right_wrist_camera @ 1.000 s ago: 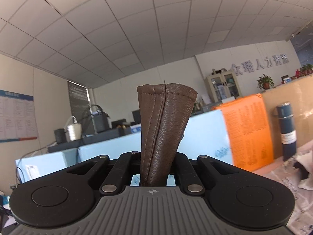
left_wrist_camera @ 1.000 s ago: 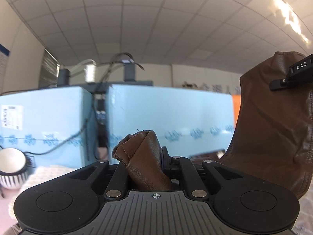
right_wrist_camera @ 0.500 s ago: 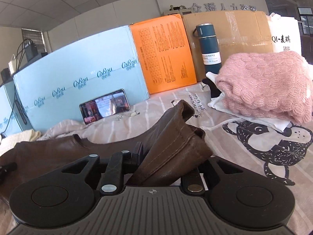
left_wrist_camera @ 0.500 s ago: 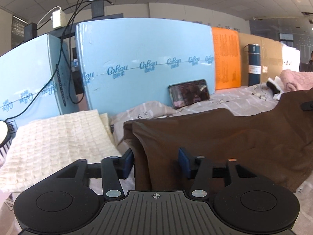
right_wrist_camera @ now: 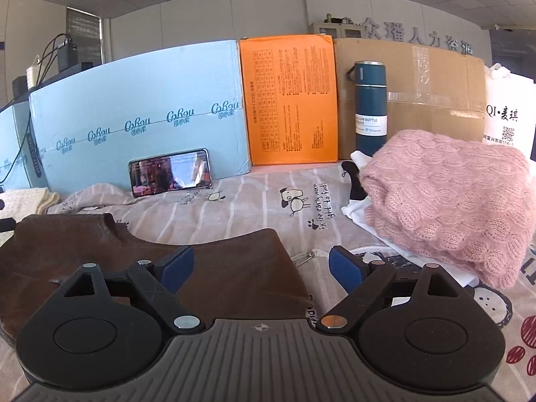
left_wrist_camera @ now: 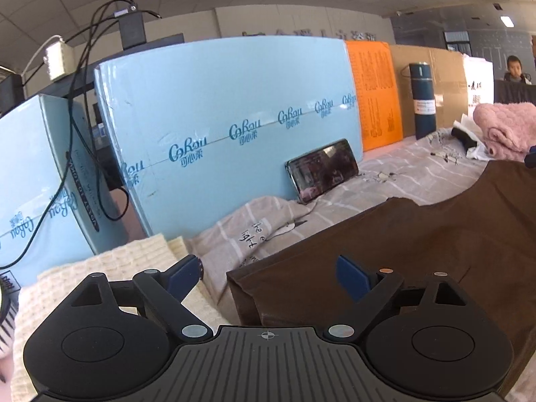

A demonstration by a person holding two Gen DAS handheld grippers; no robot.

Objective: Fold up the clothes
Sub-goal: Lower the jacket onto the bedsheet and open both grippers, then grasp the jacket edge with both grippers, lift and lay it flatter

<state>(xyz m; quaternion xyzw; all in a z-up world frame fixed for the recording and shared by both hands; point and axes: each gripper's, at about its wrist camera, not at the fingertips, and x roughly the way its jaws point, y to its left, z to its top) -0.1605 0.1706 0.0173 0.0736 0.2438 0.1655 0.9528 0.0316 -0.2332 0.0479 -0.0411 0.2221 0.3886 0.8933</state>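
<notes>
"CoRou" runs along the blue foam board (right_wrist_camera: 140,107) behind the brown garment (right_wrist_camera: 217,268); your left gripper (left_wrist_camera: 268,278) and right gripper (right_wrist_camera: 261,268) gape wide above it, holding nothing.

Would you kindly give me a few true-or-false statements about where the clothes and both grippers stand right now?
1. The left gripper is shut on the brown garment. False: it is open.
2. The right gripper is open. True.
3. The pink sweater lies on the brown garment. False: they lie apart.
4. A phone leans against the blue board. True.
</notes>
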